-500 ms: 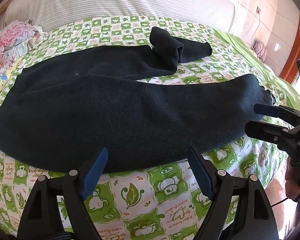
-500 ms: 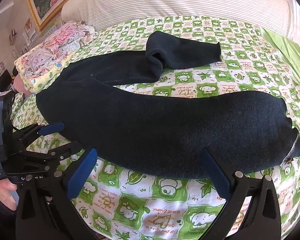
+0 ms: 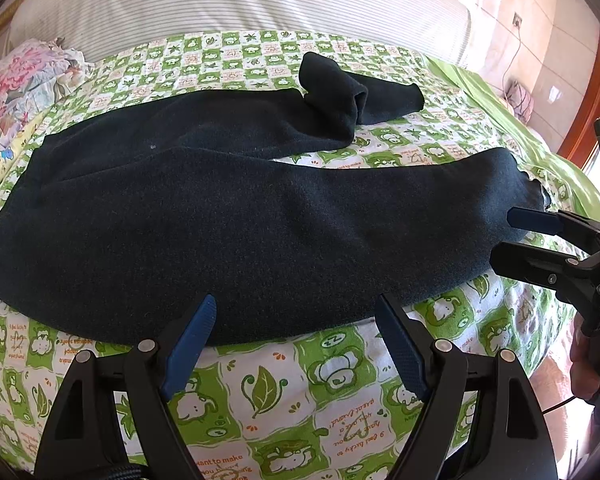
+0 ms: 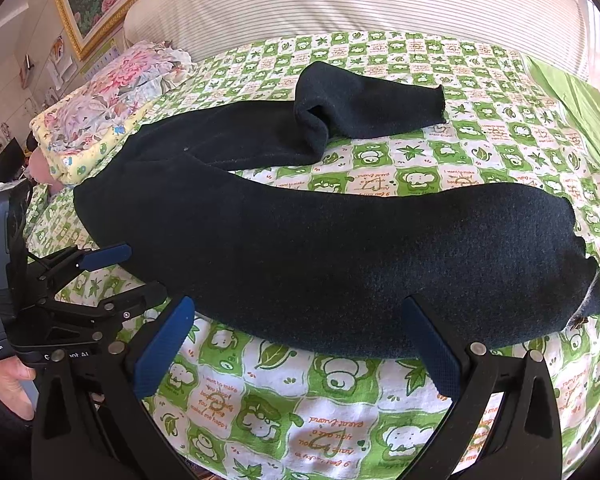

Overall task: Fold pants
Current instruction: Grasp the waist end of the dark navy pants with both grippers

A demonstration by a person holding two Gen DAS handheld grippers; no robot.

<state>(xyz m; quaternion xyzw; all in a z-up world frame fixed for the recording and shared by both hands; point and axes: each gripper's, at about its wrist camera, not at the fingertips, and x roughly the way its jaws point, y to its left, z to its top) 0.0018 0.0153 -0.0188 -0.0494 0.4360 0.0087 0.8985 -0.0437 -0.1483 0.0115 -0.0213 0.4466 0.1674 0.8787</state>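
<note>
Dark navy pants (image 3: 260,220), green-and-white checked cartoon-print bedsheet (image 3: 284,396), floral pillow (image 4: 100,108), white pinstriped mattress (image 3: 240,4), blue-padded black grippers (image 3: 296,320).

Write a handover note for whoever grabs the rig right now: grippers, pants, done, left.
Left gripper: open, empty, at the near edge of the dark pants.
Right gripper: open, empty, at the near leg toward its cuff.
Pants lie lengthwise on the green patterned sheet, waist toward the floral pillow. Near leg flat; far leg bent, its end doubled back.
Done: no fold yet.
Left: straighten the far leg, probably bring the legs together, then fold.
</note>
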